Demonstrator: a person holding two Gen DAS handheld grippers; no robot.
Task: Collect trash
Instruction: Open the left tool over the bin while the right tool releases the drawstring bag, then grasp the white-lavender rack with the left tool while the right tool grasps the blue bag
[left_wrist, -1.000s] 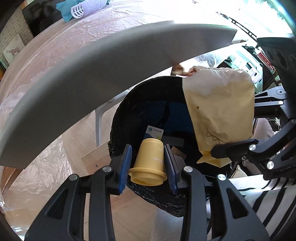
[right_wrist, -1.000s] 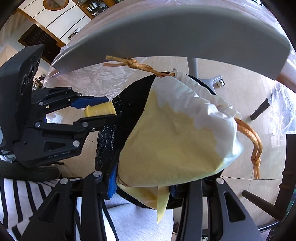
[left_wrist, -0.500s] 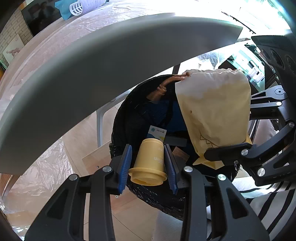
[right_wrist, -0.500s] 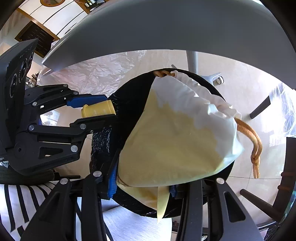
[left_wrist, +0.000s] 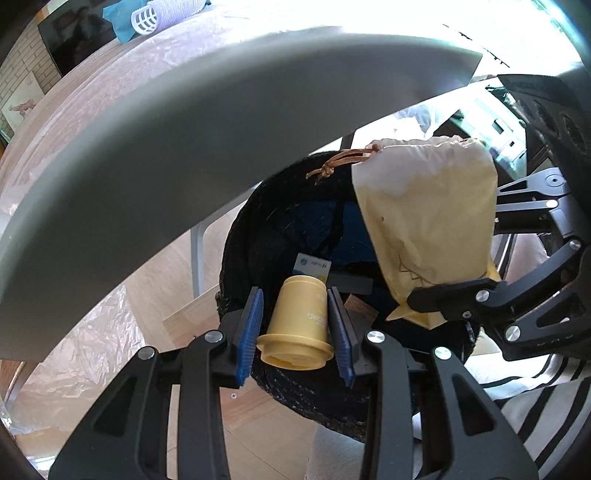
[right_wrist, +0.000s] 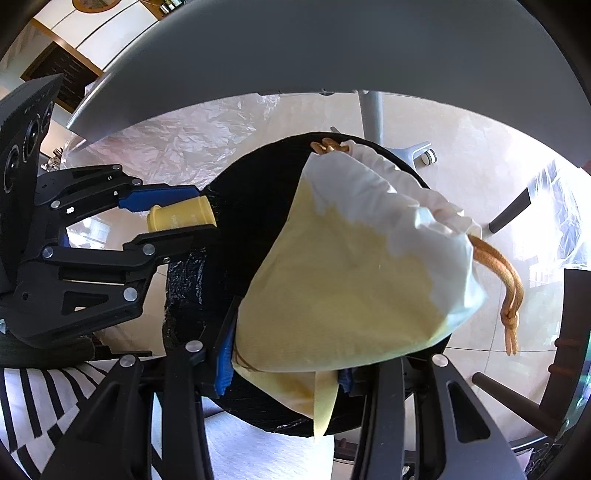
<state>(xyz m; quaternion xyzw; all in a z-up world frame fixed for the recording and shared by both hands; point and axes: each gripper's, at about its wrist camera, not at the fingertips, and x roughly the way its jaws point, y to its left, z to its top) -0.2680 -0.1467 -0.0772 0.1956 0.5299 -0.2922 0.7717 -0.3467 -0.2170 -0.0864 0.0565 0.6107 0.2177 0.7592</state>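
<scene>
Left gripper (left_wrist: 295, 325): your jaws are clamped on the yellow cup (left_wrist: 301, 325), blue pads pressing both sides, cup upside down with its rim toward the camera.
Cup position: held over the near edge of the black bin (left_wrist: 273, 236), above the opening, not touching the contents.
Right gripper (right_wrist: 284, 376): your jaws are opening, and the bottom corner of the yellow-and-white drawstring pouch (right_wrist: 354, 280) is between them; the cloth hides one pad, so you can't tell if both press on it.
Pouch position: over the right half of the bin opening; its gathered white top points away from you, bottom tab hangs below the fingers.
Cord (right_wrist: 506, 288): orange, knotted, dangles off the pouch's right side; a second knot sits at the far rim.
Bin contents: a white-and-blue card (left_wrist: 312, 264) and dark flat pieces, hard to tell apart.
Table (left_wrist: 184, 147): grey edge curves across above the bin, plastic sheet on top.
Person: striped sleeve (right_wrist: 33, 398) at lower left in the right wrist view.
</scene>
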